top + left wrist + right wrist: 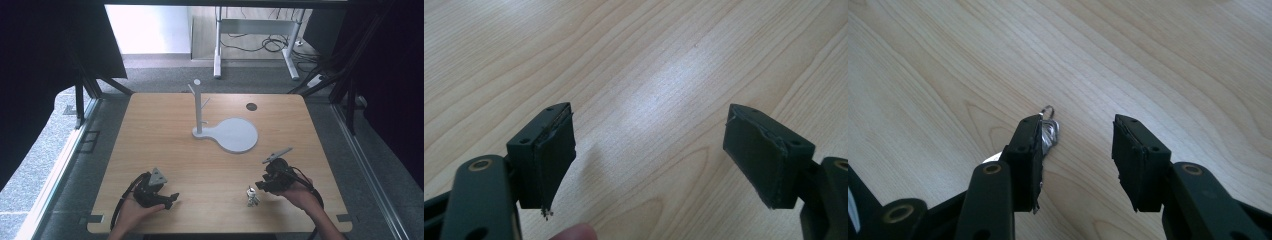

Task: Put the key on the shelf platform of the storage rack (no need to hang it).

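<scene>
Near the front edge of the wooden worktop (150, 125), toward the person's right, a small silver keychain figure (252, 196) lay flat on the wood. The right tool (261, 186) hovered just beside it, tilted down toward the boards, with the person's right hand (299, 194) wrapped around its body. Seen from the right gripper view, the right tool (1077, 150) had its jaws partly spread with bare wood between them — the keychain figure (1049, 134), with its little metal ring, sat against the outer side of the left-hand jaw, not within the gap. Whether the jaw actually touched it could not be told.

Further left along the same front edge, the left tool (172, 198) rested low over the worktop in the left hand (131, 212). From the left gripper view, the left tool (649, 150) stood spread wide — nothing between its pads but plain wood grain.

Toward the middle of the worktop stood a white stand (199, 107) with short pegs, upright on a round white base (235, 135), well apart from both tools. A small dark disc (251, 106) lay beyond it.
</scene>
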The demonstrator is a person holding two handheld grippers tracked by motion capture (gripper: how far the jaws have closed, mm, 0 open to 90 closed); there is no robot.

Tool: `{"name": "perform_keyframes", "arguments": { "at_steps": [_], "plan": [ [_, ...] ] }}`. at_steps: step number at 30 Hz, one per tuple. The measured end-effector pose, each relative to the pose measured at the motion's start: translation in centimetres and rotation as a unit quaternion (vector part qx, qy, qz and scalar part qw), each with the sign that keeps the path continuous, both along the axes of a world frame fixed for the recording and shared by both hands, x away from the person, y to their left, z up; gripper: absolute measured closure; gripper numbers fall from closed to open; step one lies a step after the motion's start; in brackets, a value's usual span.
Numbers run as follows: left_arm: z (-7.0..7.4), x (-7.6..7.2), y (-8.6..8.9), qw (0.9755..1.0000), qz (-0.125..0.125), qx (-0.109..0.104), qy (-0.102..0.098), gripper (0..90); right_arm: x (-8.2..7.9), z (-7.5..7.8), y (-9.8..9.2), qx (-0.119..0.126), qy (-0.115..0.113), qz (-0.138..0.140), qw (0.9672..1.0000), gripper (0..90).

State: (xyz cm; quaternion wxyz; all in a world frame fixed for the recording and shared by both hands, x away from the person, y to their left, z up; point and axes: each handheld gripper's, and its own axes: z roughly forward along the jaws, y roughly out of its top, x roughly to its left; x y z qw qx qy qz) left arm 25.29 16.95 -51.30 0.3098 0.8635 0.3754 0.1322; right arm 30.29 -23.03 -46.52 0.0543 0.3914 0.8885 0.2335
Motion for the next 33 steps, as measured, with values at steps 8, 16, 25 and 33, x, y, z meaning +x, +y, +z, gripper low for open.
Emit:
{"name": "perform_keyframes", "arguments": {
  "at_steps": [8, 16, 25, 33],
  "plan": [
    [0.1, -0.1, 0.0, 1.0000, -0.001, 0.000, -0.002, 21.2, 0.0, -0.6, 1.3, -0.001, 0.017, 0.018, 0.9997, 57.6],
    [0.1, -0.1, 0.0, 1.0000, 0.001, -0.002, -0.002, 21.2, 0.0, -1.1, 2.4, -0.003, 0.025, 0.022, 0.9994, 59.5],
    [0.0, 0.0, 0.0, 1.0000, 0.000, 0.000, -0.002, 21.2, 0.4, -2.1, 3.1, -0.016, 0.035, 0.007, 0.9993, 64.1],
    [0.0, 0.0, 0.0, 1.0000, -0.001, 0.000, -0.002, 21.1, 0.7, -2.7, 3.5, -0.018, 0.046, 0.001, 0.9988, 68.4]
  ]
}}
